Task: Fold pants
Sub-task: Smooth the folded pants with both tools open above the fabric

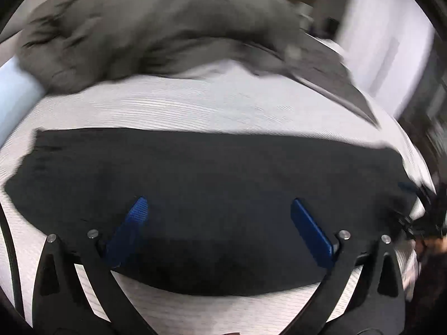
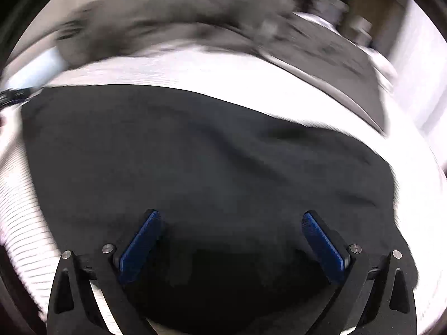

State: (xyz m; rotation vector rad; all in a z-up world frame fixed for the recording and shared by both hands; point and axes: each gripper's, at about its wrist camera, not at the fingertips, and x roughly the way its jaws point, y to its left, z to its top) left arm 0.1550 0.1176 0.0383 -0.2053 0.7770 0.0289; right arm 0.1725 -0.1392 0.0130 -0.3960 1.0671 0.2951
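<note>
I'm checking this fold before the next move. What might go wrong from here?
1. The black pants, lying flat on the white ribbed bedcover, show a ripple that a further fold would likely press in.
2. The left gripper and right gripper both stand open and may pinch bedcover with cloth.
3. The rumpled grey garment beyond could snag.

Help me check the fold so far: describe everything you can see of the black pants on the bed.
The black pants look like soft, matte knit fabric, lying flat as a broad dark band across the white striped bed cover. Edges look fairly straight, with shallow wrinkles in the right wrist view. Motion blur hides seams and any waistband. Both the left gripper and right gripper hover open above them, gripping nothing. A separate grey heap lies beyond, apart.
</note>
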